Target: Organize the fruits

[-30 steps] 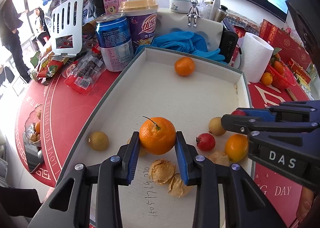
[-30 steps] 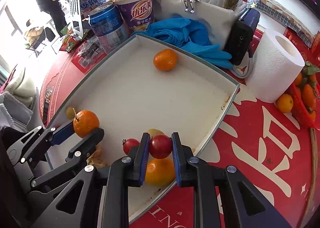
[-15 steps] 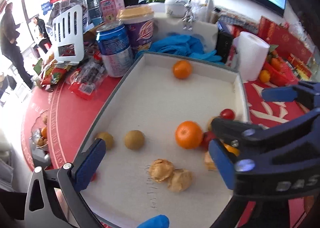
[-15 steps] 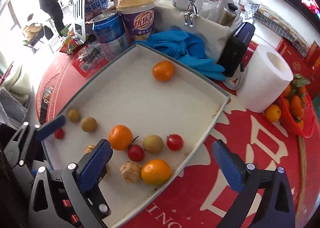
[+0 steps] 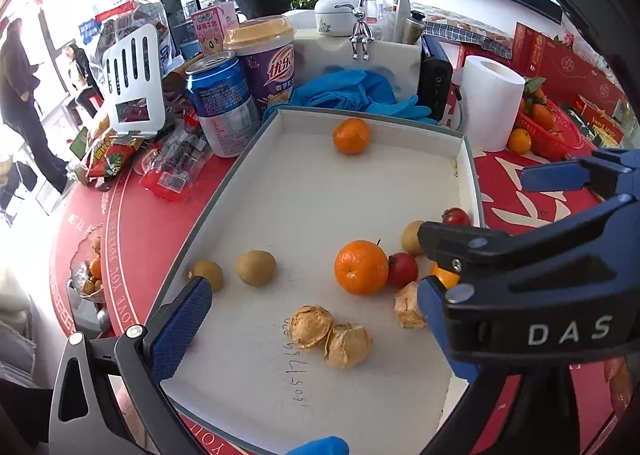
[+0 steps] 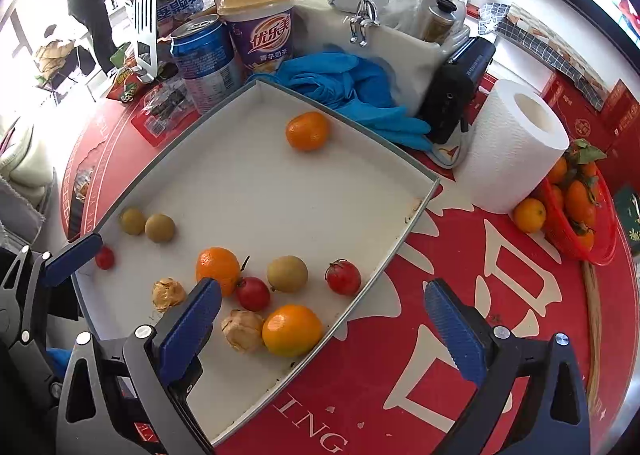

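Observation:
A white tray with a grey rim [image 5: 256,147] [image 6: 416,211] lies on the red table. In it lie a stemmed orange [image 5: 361,267] [image 6: 218,269], red tomatoes [image 5: 402,270] [image 6: 343,277], greenish-brown round fruits [image 5: 255,268] [image 6: 287,273], papery husk fruits [image 5: 310,327] [image 6: 242,329], a yellow-orange fruit [image 6: 292,330] and a far orange [image 5: 351,135] [image 6: 307,131]. My left gripper [image 5: 312,329] hangs open above the husk fruits, holding nothing. My right gripper [image 6: 324,329] stands open over the tray's near right rim, empty. Its black body hides fruit in the left wrist view.
Behind the tray stand a blue can [image 5: 222,103], a purple cup [image 5: 270,63], blue gloves [image 6: 344,87], a black box [image 6: 456,91] and a paper roll [image 6: 512,147]. A red basket of oranges [image 6: 576,211] sits at right. Snack packets lie at left; people stand behind.
A second ago the left gripper was shut on the stemmed orange and the right on a red tomato. Both jaws have opened wide and drawn back; both fruits now lie in the tray.

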A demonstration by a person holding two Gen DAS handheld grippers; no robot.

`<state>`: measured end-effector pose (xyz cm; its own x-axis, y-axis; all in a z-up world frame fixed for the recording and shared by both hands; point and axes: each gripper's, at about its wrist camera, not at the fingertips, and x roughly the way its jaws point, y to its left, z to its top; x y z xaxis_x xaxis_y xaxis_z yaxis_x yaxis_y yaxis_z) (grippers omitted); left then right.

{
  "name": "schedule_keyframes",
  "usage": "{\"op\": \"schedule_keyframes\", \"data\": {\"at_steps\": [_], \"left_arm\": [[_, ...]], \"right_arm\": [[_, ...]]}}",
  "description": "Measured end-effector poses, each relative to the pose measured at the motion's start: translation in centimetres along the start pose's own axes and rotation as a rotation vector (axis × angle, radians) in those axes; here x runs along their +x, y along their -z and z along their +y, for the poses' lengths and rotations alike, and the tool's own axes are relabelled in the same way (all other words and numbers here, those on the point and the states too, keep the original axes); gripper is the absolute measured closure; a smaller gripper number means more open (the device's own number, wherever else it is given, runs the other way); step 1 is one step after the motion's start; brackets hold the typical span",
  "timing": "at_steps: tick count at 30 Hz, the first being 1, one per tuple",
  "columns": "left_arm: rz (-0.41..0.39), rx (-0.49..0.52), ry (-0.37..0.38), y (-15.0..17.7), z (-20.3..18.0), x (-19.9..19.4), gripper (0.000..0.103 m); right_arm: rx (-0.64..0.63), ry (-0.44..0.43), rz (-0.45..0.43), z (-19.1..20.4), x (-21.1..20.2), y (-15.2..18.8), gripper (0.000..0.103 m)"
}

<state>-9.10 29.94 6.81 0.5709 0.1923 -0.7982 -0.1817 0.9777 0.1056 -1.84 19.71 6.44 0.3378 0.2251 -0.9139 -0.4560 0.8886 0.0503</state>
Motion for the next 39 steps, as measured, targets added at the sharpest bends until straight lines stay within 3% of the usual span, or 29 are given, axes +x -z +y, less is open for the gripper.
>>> {"op": "schedule_keyframes", "data": {"at_steps": [11,19,39], "left_arm": [[0.021,0.017,0.009,0.3,-0.8,0.0,0.0],[0.056,0.011,0.037,0.5,-1.2,0.1,0.0],[0.07,0.044,-0.008,0.6,-2.8,0.0,0.0]], "right_arm": [[-0.064,0.072,-0.001,0.6,0.0,0.8,0.001],[-0.06,0.074,0.002,0.0,0.0,1.2,0.001],[-0.06,0.05,-0.016,-0.7,-0.3,2.2,0.001]]}}
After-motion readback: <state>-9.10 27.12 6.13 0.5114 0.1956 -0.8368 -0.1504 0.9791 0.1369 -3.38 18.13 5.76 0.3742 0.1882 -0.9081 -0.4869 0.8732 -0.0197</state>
